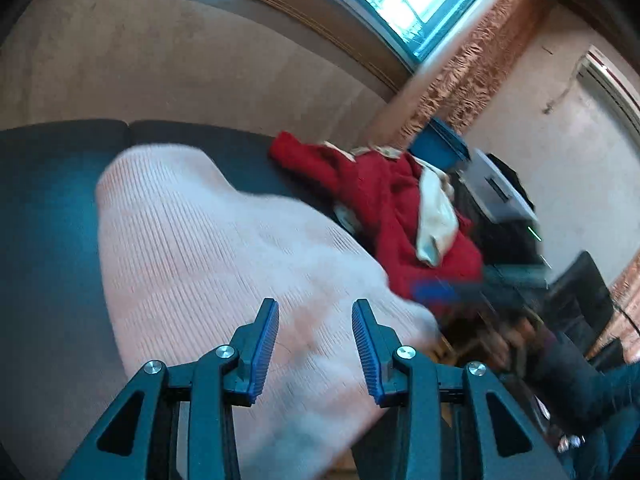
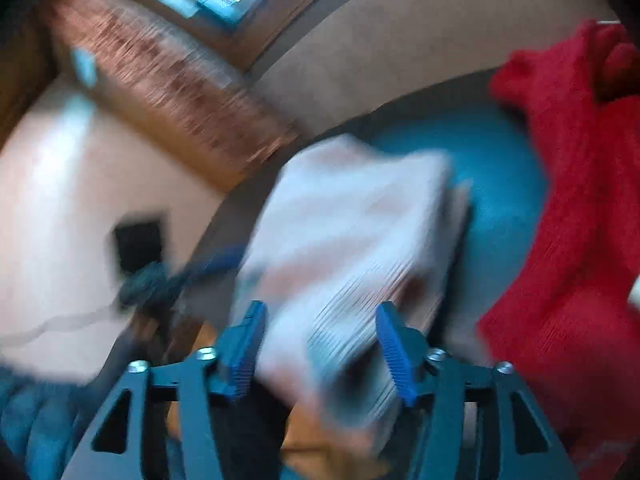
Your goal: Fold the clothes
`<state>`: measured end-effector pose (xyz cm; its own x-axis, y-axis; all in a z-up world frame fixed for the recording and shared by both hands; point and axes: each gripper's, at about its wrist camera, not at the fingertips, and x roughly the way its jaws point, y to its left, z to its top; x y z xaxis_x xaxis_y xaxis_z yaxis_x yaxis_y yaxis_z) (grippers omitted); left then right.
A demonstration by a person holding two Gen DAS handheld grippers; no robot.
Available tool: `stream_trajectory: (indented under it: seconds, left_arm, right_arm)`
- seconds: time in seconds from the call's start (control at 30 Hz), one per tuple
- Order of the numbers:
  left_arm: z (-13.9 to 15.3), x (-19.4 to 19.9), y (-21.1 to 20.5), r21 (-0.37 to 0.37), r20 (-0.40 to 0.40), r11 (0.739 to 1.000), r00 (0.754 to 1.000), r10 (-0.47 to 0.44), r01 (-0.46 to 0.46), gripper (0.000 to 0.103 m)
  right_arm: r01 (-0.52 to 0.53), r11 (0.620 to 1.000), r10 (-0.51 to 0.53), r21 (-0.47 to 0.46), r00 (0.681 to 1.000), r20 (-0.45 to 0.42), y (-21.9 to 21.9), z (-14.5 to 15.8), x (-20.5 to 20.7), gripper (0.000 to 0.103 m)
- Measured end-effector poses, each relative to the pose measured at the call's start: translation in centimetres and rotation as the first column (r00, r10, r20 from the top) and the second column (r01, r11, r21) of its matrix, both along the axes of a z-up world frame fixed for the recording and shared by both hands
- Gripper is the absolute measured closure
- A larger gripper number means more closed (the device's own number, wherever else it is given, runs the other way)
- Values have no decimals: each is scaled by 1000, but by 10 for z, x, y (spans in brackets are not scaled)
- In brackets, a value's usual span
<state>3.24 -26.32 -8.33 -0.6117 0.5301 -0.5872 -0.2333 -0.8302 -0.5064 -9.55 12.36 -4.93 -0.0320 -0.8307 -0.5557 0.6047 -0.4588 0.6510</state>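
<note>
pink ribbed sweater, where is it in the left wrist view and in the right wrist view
Left wrist view: the pink ribbed sweater fills the centre, spread on the dark blue surface, running down between the open fingers.
Right wrist view: it sits centre, blurred and bunched, just beyond the open fingers.
Shared landmark: the red garment, to the sweater's right in both.

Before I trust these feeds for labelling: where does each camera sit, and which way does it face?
Left wrist: on the left gripper, open, looking over the pink knit garment toward the red garment.
Right wrist: on the right gripper, open, facing the same folded pink piece; blurred.
Shared: pink garment, red garment, blue surface.
</note>
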Motion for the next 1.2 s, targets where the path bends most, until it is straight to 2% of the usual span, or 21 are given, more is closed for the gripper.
stream_trajectory:
  seconds: [0.1,0.17,0.2,0.3,0.37,0.47,0.5,0.53,0.57,0.67,0.77,0.83,0.9,1.0,1.03,1.07,1.1,1.13,1.2]
  left_arm:
    - [-8,-17,6,-45,17,999,1000,13,-13,65]
    - [-11,-39,26,-74,28,997,1000,9,-7,65]
    - [-13,-44,31,-91,35,996,999,5,-1,65]
    - [-21,-53,39,-162,65,987,998,-9,19,65]
    - [-24,-59,42,-179,70,983,997,-29,42,65]
    - [-35,-59,44,-130,94,986,992,-88,100,66]
    - [-38,-59,45,-113,100,987,989,-106,117,72]
    - [-40,-58,48,-100,100,986,987,-124,134,74]
    - [-40,-56,51,-107,94,984,987,-131,141,74]
    - [-38,-48,63,-165,56,977,990,-130,137,74]
    - [-38,-42,65,-175,26,980,995,-95,98,74]
    - [-38,-40,63,-146,12,988,999,-50,51,74]
    - [-39,-36,59,-115,-8,993,1000,13,-14,74]
    - [-41,-29,54,-66,-36,991,993,113,-115,74]
    - [-40,-27,55,-62,-42,989,990,132,-134,73]
    - [-38,-25,56,-63,-48,987,988,146,-149,72]
    - [-36,-21,57,-63,-56,984,985,162,-166,72]
    - [-33,-17,57,-63,-65,981,982,178,-183,70]
    - [-24,-10,55,-51,-93,978,976,199,-204,67]
  right_arm:
    - [-79,996,79,47,997,4,-17,-14,15,36]
    - [-131,988,131,78,991,8,-29,-23,25,36]
    - [-157,983,157,93,988,11,-34,-28,29,41]
    - [-219,972,214,84,974,67,-52,-38,31,93]
    - [-292,946,284,142,956,73,-50,-40,43,92]
    - [-396,888,386,233,918,87,-46,-41,61,95]
    - [-396,860,384,322,918,102,-41,-55,65,96]
    - [-396,841,374,370,918,133,-34,-74,66,97]
    - [-398,844,371,359,917,146,-29,-80,67,98]
    - [-393,836,386,383,917,99,-31,-90,79,99]
    - [-362,861,359,357,930,78,-28,-90,82,99]
    - [-308,896,297,319,951,85,-17,-77,79,95]
    - [-246,926,242,288,969,50,-5,-54,76,90]
    - [-76,968,98,238,992,-82,11,-5,65,76]
    - [14,986,7,166,992,-122,10,17,56,67]
    - [59,993,-46,101,990,-132,9,27,51,60]
    - [108,994,-106,4,986,-131,11,35,46,41]
    - [150,982,-163,-111,980,-114,2,42,41,30]
    - [181,956,-193,-230,981,-30,-20,33,29,25]
